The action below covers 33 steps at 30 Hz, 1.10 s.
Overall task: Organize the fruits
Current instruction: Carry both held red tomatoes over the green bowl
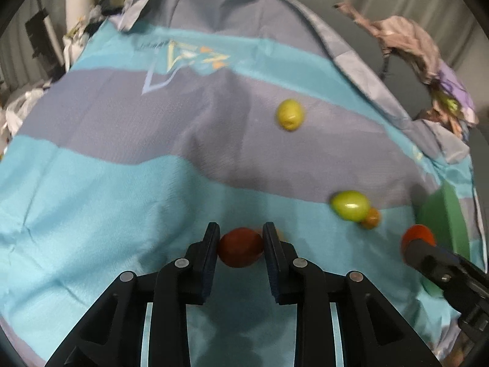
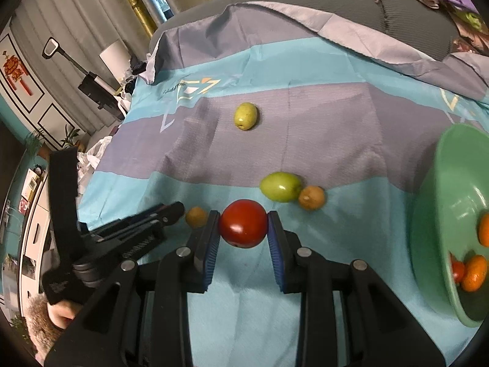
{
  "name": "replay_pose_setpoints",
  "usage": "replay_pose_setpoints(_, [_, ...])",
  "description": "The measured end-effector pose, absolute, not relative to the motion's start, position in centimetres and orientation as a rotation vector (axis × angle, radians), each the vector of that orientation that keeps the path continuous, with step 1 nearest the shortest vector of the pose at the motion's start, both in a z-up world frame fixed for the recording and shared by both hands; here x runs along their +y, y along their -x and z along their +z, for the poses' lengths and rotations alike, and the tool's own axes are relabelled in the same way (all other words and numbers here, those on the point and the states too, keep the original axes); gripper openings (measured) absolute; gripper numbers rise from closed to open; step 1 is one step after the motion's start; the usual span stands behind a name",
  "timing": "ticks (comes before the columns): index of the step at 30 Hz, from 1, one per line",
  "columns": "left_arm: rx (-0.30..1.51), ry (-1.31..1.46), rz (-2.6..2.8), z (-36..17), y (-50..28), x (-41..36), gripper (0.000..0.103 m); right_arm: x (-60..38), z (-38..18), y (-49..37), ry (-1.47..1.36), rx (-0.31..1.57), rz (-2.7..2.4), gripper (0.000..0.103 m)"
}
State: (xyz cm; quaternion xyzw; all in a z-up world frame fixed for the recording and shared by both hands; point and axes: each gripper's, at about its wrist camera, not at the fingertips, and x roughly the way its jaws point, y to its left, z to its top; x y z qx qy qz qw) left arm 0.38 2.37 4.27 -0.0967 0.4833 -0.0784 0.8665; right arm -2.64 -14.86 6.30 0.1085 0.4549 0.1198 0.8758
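Observation:
My left gripper [image 1: 240, 238] is shut on a dark red fruit [image 1: 240, 247] just above the blue and grey cloth [image 1: 122, 183]. My right gripper [image 2: 243, 224] is shut on a red tomato [image 2: 243, 223]; it also shows at the right edge of the left wrist view [image 1: 418, 238]. A yellow-green fruit [image 2: 245, 115] lies further back on the cloth. A green fruit [image 2: 280, 186] touches a small brown fruit [image 2: 311, 197]. Another small brown fruit [image 2: 196, 216] lies left of my right fingers. A green bowl [image 2: 428, 223] at the right holds orange and red fruits.
The cloth covers a grey sofa-like surface [image 2: 336, 3]. Crumpled clothes [image 1: 421, 55] lie at the back right. My left gripper and the hand holding it [image 2: 122, 238] sit close beside my right gripper. Household clutter stands at the left.

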Motion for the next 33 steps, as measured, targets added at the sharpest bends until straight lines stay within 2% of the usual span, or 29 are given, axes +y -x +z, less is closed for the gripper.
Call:
replay_pose_setpoints(15, [0.812, 0.085, -0.361, 11.3, 2.8, -5.7, 0.028, -24.5, 9.7, 6.0, -0.364, 0.776, 0.153, 0.032])
replay_pose_setpoints(33, [0.794, 0.024, -0.630, 13.0, 5.4, -19.0, 0.028, -35.0, 10.7, 9.9, -0.467, 0.686, -0.062, 0.032])
